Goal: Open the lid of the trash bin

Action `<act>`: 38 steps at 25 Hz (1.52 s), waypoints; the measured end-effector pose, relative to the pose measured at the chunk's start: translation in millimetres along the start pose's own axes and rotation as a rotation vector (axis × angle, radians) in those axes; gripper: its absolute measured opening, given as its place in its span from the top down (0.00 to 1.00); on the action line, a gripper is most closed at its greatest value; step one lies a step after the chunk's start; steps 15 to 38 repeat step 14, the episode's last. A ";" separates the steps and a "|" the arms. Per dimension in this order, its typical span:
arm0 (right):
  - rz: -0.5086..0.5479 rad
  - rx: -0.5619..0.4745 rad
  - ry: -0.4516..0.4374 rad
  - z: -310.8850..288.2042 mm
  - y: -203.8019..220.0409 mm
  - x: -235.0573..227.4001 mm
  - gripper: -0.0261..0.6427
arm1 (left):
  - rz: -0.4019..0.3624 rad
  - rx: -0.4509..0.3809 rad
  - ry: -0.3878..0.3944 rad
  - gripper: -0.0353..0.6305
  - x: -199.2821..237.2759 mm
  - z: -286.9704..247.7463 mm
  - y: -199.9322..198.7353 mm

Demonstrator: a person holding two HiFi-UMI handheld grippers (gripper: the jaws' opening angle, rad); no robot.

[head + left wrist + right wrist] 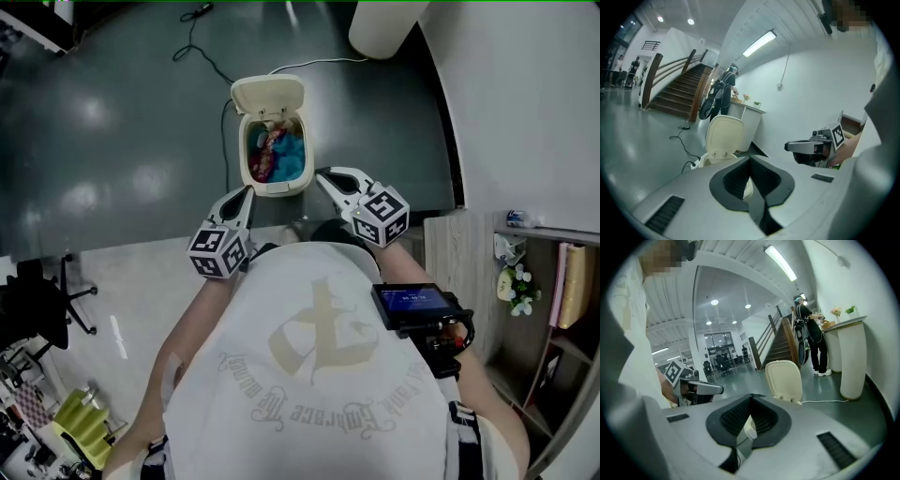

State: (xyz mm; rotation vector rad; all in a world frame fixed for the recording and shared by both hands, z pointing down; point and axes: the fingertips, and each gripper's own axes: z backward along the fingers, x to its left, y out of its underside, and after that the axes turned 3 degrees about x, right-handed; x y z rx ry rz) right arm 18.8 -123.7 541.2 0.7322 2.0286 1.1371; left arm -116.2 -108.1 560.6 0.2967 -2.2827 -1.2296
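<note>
The cream trash bin (pixel 253 176) stands on the dark floor in front of me, its lid (pixel 269 95) tipped up and back. Colourful rubbish shows inside. My left gripper (pixel 246 194) and right gripper (pixel 326 176) hover at either side of the bin's near end, apart from it, held close to my chest. Both are shut with nothing between the jaws. In the left gripper view the upright lid (pixel 724 133) rises beyond the left gripper (pixel 751 159), with the right gripper (pixel 813 146) alongside. The right gripper view shows the lid (pixel 784 379) past the right gripper (pixel 751 397).
A black cable (pixel 202 52) and a white cable (pixel 319 64) trail across the floor behind the bin. A white pillar base (pixel 380 28) stands at the back right, a wooden shelf unit (pixel 553 281) at the right, an office chair (pixel 37 300) at the left. A person (pixel 811 338) stands by a counter near stairs (pixel 679 91).
</note>
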 end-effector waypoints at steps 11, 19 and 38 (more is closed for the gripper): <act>-0.008 0.003 0.009 5.3 10.9 1.7 0.96 | -0.007 0.008 0.016 0.93 -7.4 0.2 9.5; -0.017 0.019 0.028 17.6 17.1 -4.0 0.96 | 0.004 0.019 0.038 0.93 -19.1 -7.0 16.9; -0.017 0.019 0.028 17.6 17.1 -4.0 0.96 | 0.004 0.019 0.038 0.93 -19.1 -7.0 16.9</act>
